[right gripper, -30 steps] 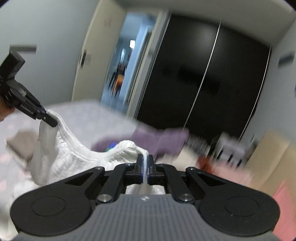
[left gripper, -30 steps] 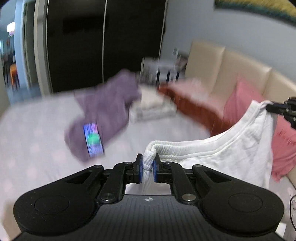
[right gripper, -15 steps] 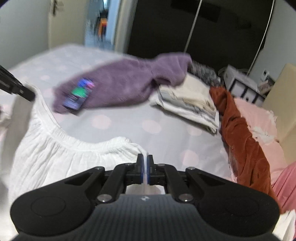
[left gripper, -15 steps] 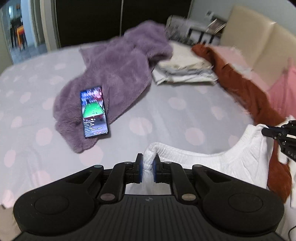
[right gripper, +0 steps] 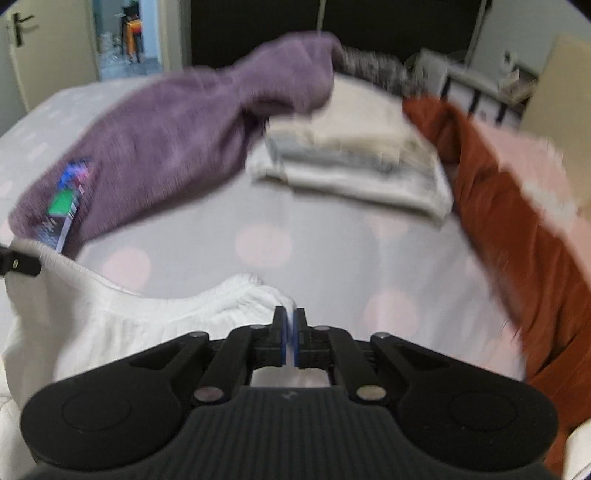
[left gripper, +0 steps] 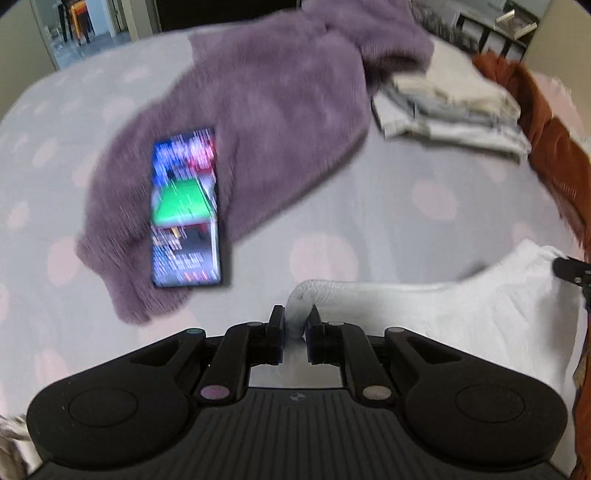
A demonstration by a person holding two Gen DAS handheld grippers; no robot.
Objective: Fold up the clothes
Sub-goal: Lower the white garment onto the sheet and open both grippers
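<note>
Left wrist view: left gripper [left gripper: 295,326] pinches one corner of the white garment [left gripper: 461,321], stretched above the bed [left gripper: 369,206].

Right wrist view: right gripper [right gripper: 290,328] clamps the other corner. Judged mid-spread; next, lay it flat, clear of the phone [right gripper: 62,206].

My phone [left gripper: 185,208] lies screen-up and lit on the lower end of the purple fleece [left gripper: 266,110], which sprawls across the dotted grey bedspread [left gripper: 369,221]; past it I see a wardrobe's dark doors [right gripper: 388,26] and an open doorway [right gripper: 122,33]. A shelf unit [right gripper: 476,92] stands beside the wardrobe; motion blur hides what my phone's screen shows.
</note>
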